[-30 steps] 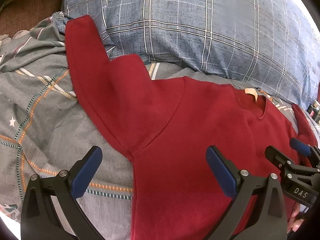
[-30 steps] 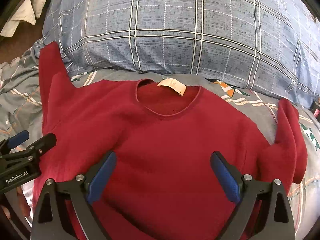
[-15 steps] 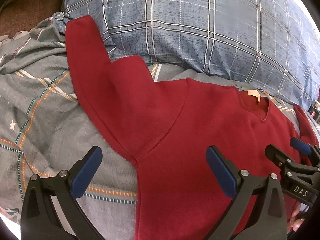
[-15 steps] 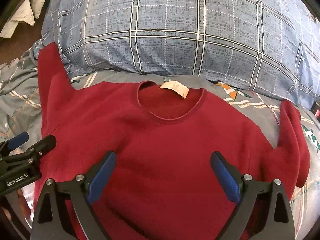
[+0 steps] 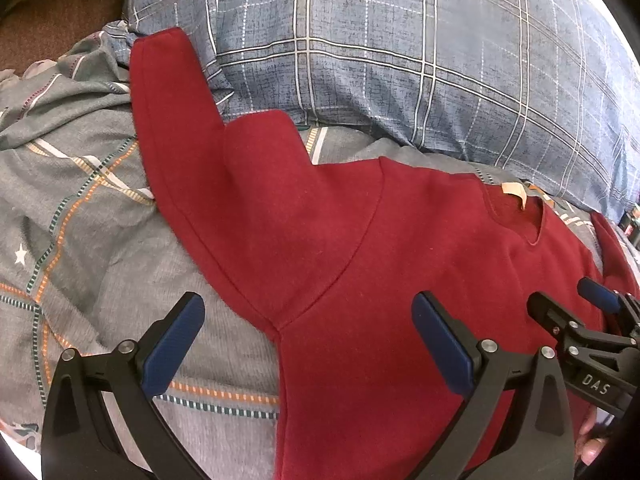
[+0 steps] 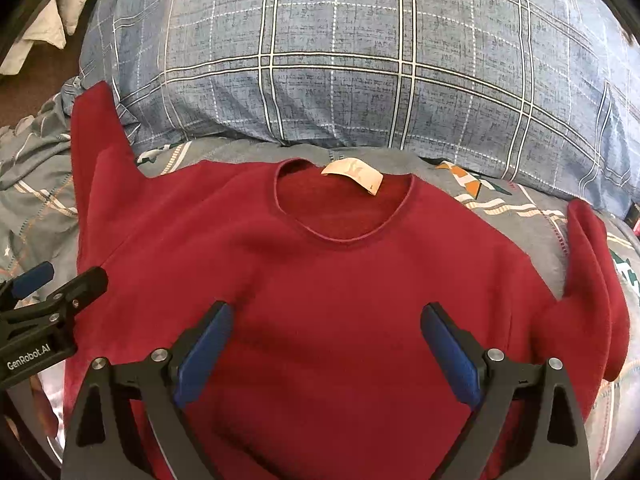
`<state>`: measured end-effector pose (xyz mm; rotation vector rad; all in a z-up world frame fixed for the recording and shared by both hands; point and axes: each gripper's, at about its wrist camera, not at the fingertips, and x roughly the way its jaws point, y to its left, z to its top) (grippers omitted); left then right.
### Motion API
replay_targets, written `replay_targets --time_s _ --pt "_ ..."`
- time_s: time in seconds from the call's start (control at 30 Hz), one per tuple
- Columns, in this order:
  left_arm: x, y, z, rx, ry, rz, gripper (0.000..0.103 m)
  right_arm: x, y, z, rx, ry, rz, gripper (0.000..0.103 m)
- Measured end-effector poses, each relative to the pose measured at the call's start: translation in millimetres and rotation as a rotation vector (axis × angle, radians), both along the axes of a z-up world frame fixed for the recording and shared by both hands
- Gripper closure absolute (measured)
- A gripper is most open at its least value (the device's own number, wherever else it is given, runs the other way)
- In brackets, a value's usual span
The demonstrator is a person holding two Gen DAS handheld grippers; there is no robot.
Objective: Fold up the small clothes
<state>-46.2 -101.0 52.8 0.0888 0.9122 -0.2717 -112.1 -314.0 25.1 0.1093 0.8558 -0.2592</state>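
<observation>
Here the red sweater point(image 6: 340, 280) lies flat on the bed, front side up, with its neck hole toward the blue checked pillow point(image 6: 360, 60). A small tan label point(image 6: 354, 172) sits inside the neck. One sleeve point(image 5: 168, 92) points up, and its end rests on the edge of the pillow. The other sleeve point(image 6: 592, 280) is bunched and folded over on itself, so its end is hard to make out. The bottom of the sweater is cut off by the picture's lower edge and hidden behind the claws. Under the sweater is a gray bedspread point(image 5: 80, 220) with orange and green dashed lines and a little white star.

The left claw point(image 5: 308, 348) is spread wide, holding nothing, above the armpit seam. The right claw point(image 6: 326, 352) is also spread wide with nothing in it, above the chest. Some white cloth point(image 6: 44, 28) shows in the far corner, too cut off to name.
</observation>
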Motion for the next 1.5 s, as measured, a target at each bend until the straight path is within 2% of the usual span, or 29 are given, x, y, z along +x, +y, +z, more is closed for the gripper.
replay_targets --time_s 0.17,0.37,0.47,0.6,0.67,0.83,0.87,0.9,0.97,1.0,1.07,1.17,1.3,1.5 --pt "29 20 22 -0.049 -0.004 0.020 0.000 3 -1 -5 0.005 0.009 0.004 0.007" --pt "116 69 70 -0.025 -0.110 0.139 0.000 2 -3 -8 0.023 0.006 0.019 0.007" --pt "154 87 76 -0.041 -0.100 0.148 0.001 5 -4 -11 0.034 0.012 0.024 0.007" --pt "205 110 75 -0.108 -0.067 0.189 0.008 7 -3 -15 0.037 0.016 0.032 0.007" --pt "223 116 73 -0.114 -0.075 0.204 0.011 8 -4 -15 0.041 0.013 0.037 0.007" --pt "251 113 63 -0.071 -0.078 0.192 0.030 8 -4 -15 0.052 0.010 0.047 0.006" --pt "257 113 61 -0.061 -0.071 0.196 0.044 9 -4 -15 0.052 0.010 0.048 0.006" --pt "264 113 56 -0.045 -0.057 0.206 0.063 9 -4 -15 0.051 0.011 0.050 0.006" --pt "274 114 50 -0.033 -0.034 0.220 0.082 10 -3 -16 0.047 0.013 0.053 0.005" --pt "278 116 46 -0.038 -0.023 0.219 0.085 9 -3 -16 0.047 0.012 0.054 0.005" --pt "281 118 42 -0.041 -0.022 0.210 0.092 10 -3 -16 0.049 0.010 0.054 0.005" --pt "273 117 47 -0.054 -0.051 0.188 0.096 10 -3 -17 0.048 0.009 0.054 0.004" --pt "233 112 71 -0.096 -0.117 0.102 0.097 10 -4 -16 0.052 0.007 0.053 0.004" --pt "172 95 105 -0.141 -0.156 -0.030 0.097 5 -8 -12 0.088 -0.003 0.036 0.006"
